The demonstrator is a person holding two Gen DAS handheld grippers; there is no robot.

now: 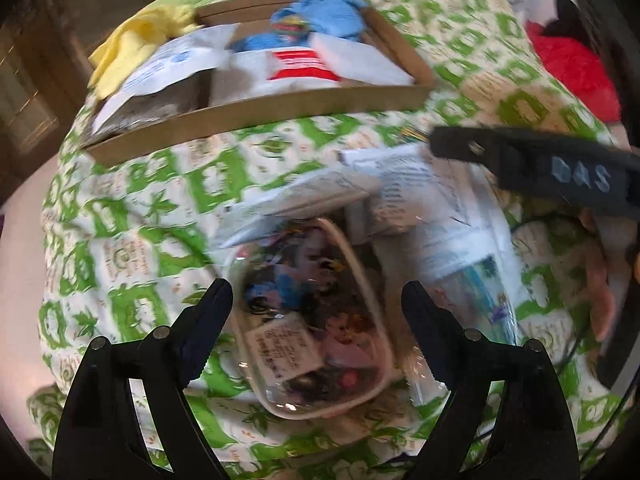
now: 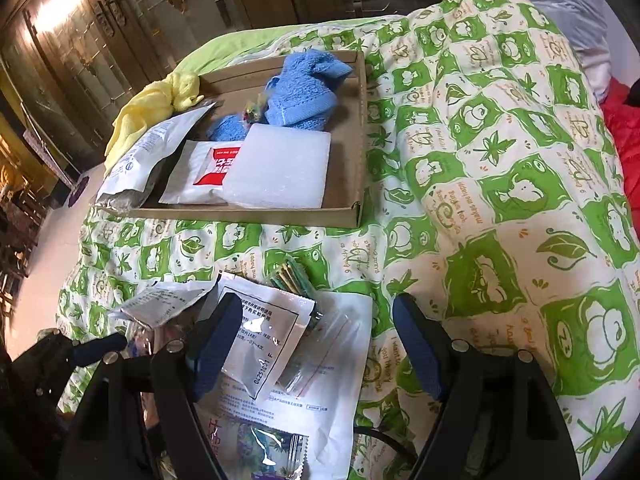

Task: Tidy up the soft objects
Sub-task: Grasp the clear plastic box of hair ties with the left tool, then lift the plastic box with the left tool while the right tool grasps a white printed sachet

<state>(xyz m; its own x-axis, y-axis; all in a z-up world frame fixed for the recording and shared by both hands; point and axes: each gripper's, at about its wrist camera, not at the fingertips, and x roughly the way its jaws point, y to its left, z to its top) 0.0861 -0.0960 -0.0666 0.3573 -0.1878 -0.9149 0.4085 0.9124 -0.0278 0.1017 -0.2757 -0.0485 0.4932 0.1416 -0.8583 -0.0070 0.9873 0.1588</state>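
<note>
Clear pouch [image 1: 316, 316] runs lower-right to upper-left between our spread left hand-held gripper [image 1: 316, 300]; its blurred contents we can't identify.

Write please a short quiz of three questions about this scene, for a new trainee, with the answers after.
1. True or false: the blue towel lies inside the cardboard tray.
2. Which thing is between the open left tongs? A) the yellow cloth B) a clear pouch of small colourful items C) the red fabric
3. Fill in: the right tongs hang open over a pile of white ______ on the bedspread.

Key
1. True.
2. B. The pads do not press on it.
3. Packets; none is gripped.
</note>
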